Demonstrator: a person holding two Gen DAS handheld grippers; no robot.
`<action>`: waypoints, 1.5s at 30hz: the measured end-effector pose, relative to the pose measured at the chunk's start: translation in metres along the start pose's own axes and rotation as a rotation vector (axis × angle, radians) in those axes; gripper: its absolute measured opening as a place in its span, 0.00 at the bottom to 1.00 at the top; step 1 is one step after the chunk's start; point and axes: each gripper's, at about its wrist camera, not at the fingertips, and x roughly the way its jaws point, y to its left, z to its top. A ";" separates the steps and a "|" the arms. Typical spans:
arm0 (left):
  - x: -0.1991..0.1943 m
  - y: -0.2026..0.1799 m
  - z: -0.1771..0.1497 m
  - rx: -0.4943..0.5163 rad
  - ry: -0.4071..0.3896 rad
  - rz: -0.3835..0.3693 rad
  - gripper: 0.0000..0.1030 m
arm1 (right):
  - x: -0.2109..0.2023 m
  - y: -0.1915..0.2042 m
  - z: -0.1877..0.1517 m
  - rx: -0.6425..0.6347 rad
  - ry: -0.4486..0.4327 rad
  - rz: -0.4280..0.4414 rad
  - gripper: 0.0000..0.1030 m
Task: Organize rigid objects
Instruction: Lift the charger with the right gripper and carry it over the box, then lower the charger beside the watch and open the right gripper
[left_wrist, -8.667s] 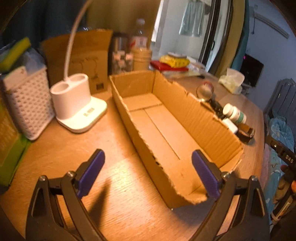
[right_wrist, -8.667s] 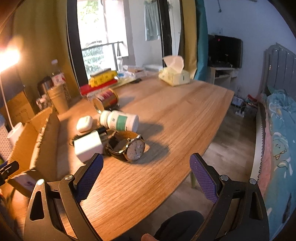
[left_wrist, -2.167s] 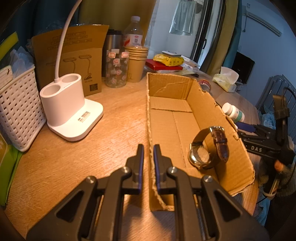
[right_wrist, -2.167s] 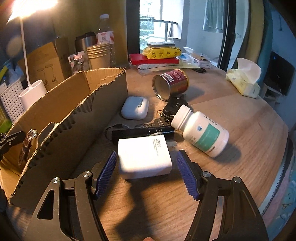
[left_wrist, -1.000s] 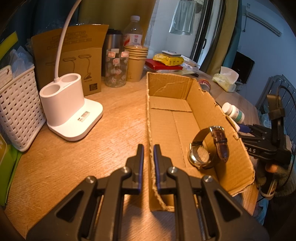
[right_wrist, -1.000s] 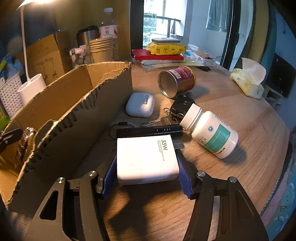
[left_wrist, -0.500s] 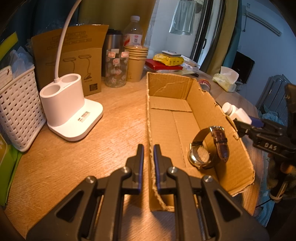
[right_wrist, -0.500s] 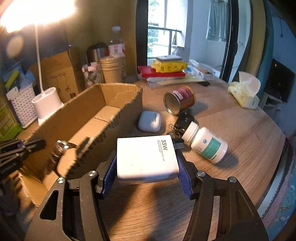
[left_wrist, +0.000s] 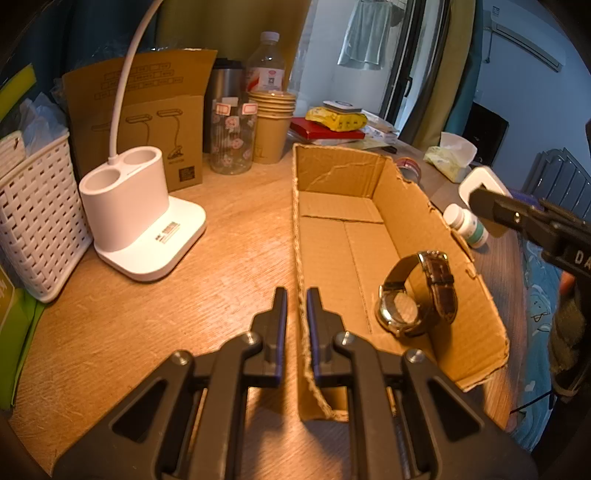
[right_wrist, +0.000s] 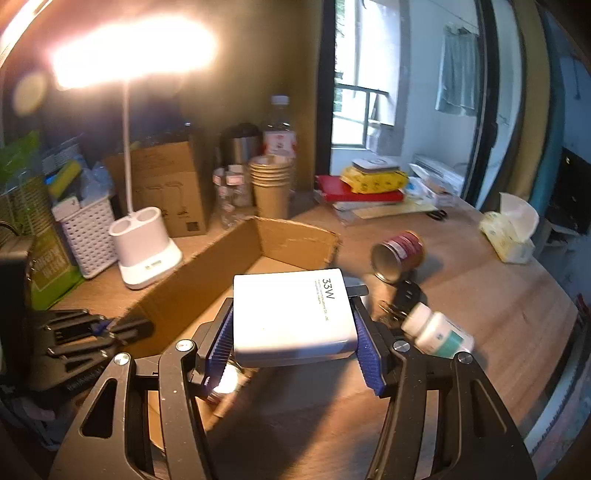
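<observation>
An open cardboard box (left_wrist: 343, 236) lies on the wooden table, with a brown-strap wristwatch (left_wrist: 417, 295) inside near its front. My left gripper (left_wrist: 295, 317) is shut on the box's left wall. My right gripper (right_wrist: 293, 328) is shut on a white 33W charger (right_wrist: 291, 314) and holds it in the air above the box's near end (right_wrist: 295, 232). From the left wrist view the charger (left_wrist: 480, 182) and right gripper show at the right, above the box's right wall. A white pill bottle (right_wrist: 437, 334) lies on the table to the right.
A red tin can (right_wrist: 397, 254) and dark keys (right_wrist: 408, 293) lie right of the box. A white lamp base (left_wrist: 140, 218), white basket (left_wrist: 37, 218), paper cups (left_wrist: 271, 127), jar, bottles and a brown carton stand at the back left. A tissue pack (right_wrist: 511, 236) sits far right.
My right gripper closed on the charger, lifted it off the table and carried it up and left over the box. My left gripper stayed shut on the box wall.
</observation>
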 end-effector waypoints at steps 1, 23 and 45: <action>0.000 0.000 0.000 0.000 0.000 0.000 0.11 | 0.000 0.003 0.001 -0.005 -0.002 0.007 0.60; 0.000 0.000 0.000 0.000 0.000 0.000 0.11 | 0.043 0.073 0.011 -0.151 0.106 0.161 0.59; 0.001 0.001 0.000 0.002 -0.001 0.004 0.11 | 0.063 0.086 0.006 -0.183 0.235 0.190 0.60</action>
